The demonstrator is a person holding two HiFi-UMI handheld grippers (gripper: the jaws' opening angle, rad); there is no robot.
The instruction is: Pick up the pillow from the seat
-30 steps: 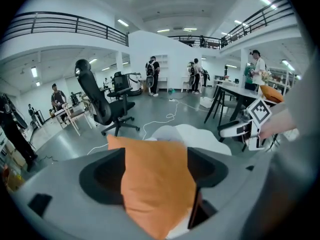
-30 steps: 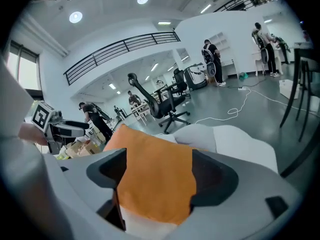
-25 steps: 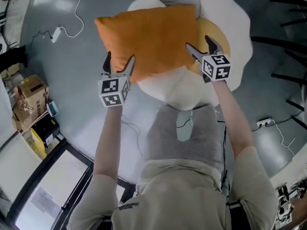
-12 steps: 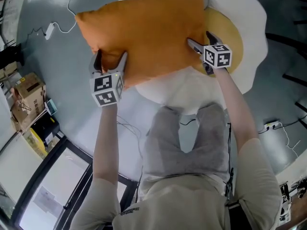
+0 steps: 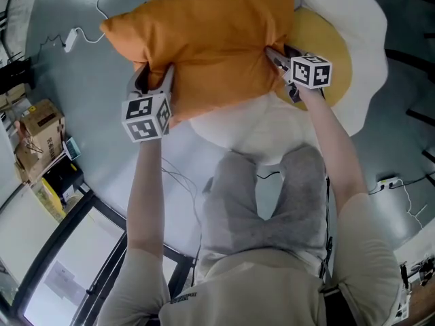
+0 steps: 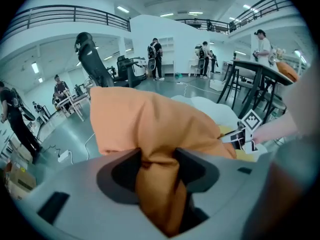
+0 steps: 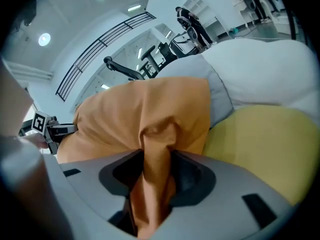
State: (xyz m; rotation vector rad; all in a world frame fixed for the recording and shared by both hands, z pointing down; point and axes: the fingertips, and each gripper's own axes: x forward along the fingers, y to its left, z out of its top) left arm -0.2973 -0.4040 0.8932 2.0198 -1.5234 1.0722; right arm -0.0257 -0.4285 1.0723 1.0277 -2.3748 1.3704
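An orange pillow [image 5: 211,39] lies across a white, egg-shaped seat [image 5: 357,19] with a yellow centre [image 5: 334,54]. My left gripper [image 5: 153,77] has the pillow's near left edge between its jaws, which are closing; in the left gripper view the orange cloth [image 6: 150,129] bunches tightly in the left gripper [image 6: 157,159]. My right gripper [image 5: 279,53] holds the near right edge, its jaws also closing. In the right gripper view a fold of the pillow [image 7: 135,119] is pinched in the right gripper [image 7: 155,159], beside the yellow centre [image 7: 260,139].
Cardboard boxes [image 5: 41,131] stand on the grey floor at the left. A white cable with a plug block [image 5: 68,43] lies at the upper left. Black chair legs [image 5: 408,60] reach in from the right. People and tables [image 6: 250,74] stand far back.
Both grippers slid onto the pillow's near edge and closed on it. The cloth now bunches at each grip, and the pillow sits a little higher and further left in the head view.
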